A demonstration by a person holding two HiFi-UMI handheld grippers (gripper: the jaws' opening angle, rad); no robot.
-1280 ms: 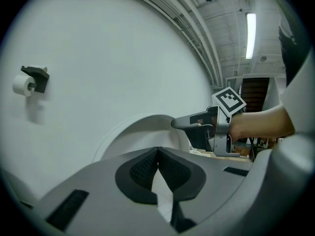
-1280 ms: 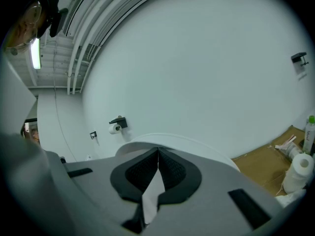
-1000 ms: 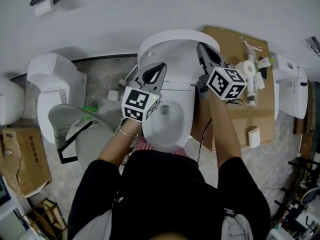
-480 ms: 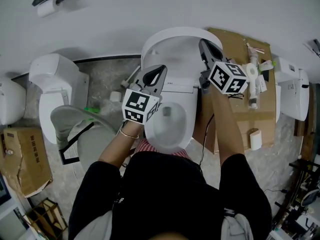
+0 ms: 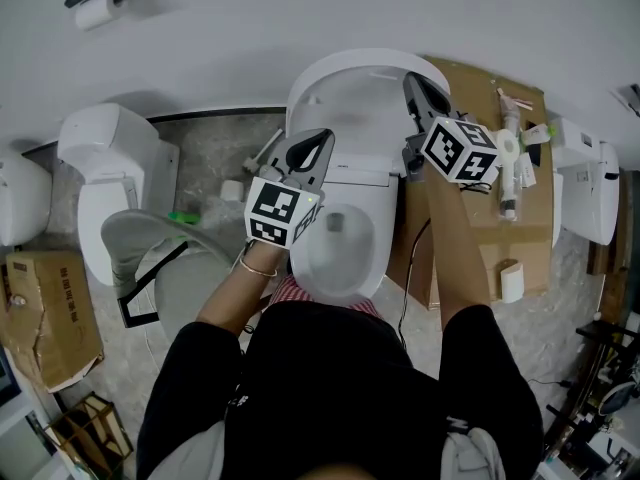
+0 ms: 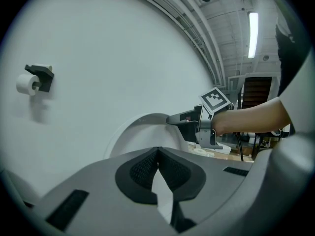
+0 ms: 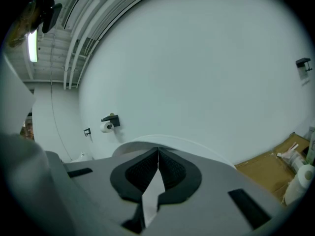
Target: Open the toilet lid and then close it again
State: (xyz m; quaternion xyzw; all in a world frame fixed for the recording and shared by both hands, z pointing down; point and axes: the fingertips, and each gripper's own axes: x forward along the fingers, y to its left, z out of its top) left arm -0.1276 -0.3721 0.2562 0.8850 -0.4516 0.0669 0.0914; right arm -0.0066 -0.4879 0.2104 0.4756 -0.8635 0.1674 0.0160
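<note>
The white toilet stands in the middle of the head view with its lid (image 5: 350, 93) raised toward the wall and the bowl (image 5: 335, 243) showing. My right gripper (image 5: 410, 80) is shut, its tips against the lid's upper right edge. The left gripper view shows the right gripper (image 6: 172, 118) touching the lid's rim (image 6: 140, 124). My left gripper (image 5: 318, 136) is shut with nothing in it and hovers over the seat's left rear, short of the lid. In the right gripper view the shut right gripper (image 7: 158, 150) sits just before the lid's curved rim (image 7: 206, 151).
A second toilet (image 5: 100, 163) and a grey seat (image 5: 150, 243) stand to the left. A cardboard box (image 5: 480, 228) with bottles and a paper roll (image 5: 500, 140) is close on the right. A toilet-paper holder (image 5: 95, 3) hangs on the wall. Another box (image 5: 45, 318) lies at lower left.
The right gripper has moved a little up and toward the wall, and the lid has tipped further back with it. The left gripper has hardly moved.
</note>
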